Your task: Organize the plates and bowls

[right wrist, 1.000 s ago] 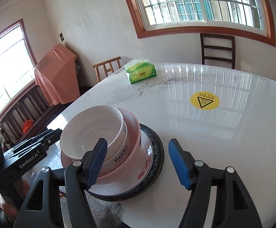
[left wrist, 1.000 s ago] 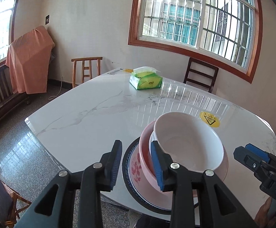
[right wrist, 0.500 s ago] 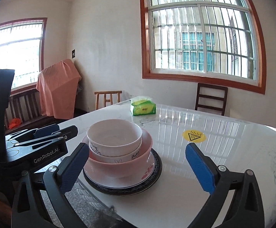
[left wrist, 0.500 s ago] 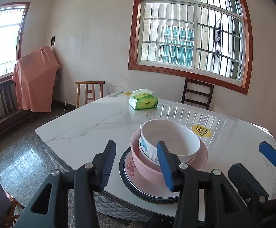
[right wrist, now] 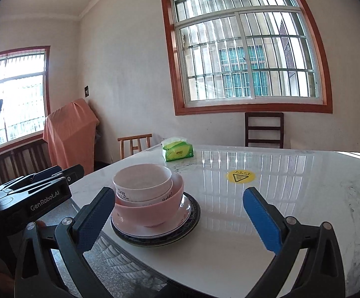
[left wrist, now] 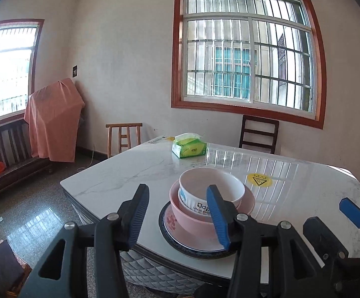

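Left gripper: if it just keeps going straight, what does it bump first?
Probably the pink bowl in the stack. The open left gripper points at it, though its exact height against the table edge is unclear.

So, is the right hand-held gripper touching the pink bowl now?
Apart. In the right wrist view, the open right hand-held gripper sits back from the stack; bare table shows between its right finger and the pink bowl, and nothing is gripped.

the room is lit brightly by daylight from the barred, wood-framed window (left wrist: pixel 248 57). striped glare is thrown across the glossy white marble table (right wrist: pixel 266 171). straight lines are bowed and corners darkened by fisheye distortion.
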A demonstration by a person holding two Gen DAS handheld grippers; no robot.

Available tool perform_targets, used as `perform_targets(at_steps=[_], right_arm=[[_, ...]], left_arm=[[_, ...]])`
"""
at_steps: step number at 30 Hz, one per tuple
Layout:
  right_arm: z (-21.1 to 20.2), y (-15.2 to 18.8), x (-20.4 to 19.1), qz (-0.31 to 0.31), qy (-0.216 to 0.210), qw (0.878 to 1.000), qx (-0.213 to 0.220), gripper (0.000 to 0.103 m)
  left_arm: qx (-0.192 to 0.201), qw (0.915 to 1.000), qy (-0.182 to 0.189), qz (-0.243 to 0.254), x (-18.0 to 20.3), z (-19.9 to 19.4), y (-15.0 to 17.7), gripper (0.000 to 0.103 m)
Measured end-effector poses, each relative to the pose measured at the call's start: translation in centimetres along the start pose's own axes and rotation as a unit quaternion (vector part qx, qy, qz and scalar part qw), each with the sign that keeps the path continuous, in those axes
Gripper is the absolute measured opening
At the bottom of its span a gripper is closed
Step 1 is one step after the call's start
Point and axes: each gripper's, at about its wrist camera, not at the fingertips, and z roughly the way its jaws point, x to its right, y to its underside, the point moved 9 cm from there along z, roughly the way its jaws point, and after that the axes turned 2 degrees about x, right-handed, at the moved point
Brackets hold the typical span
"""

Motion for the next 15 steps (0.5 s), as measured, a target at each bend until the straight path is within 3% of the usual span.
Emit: perform_targets(at_steps=[4,8,15], right_arm=[[-0.5,0.3,-0.1,0.003,-0.005,1.000,0.000,0.102],[-0.8,0.4,0.3,0.013,-0.008,1.000,-0.001,0.102],[-1.1,1.2,0.4,0.016,-0.008,1.000,-0.010,0.102]], left_arm=[[0.027,0.9994,-0.008,0.018,0.4,-1.7,-0.8,0.069],[0.030,0.9994,0.001,0.018,0.7,-2.7,-1.2,0.074],[0.005,0.9998,0.009,0.016,0.7,-2.7,-0.9,0.075]])
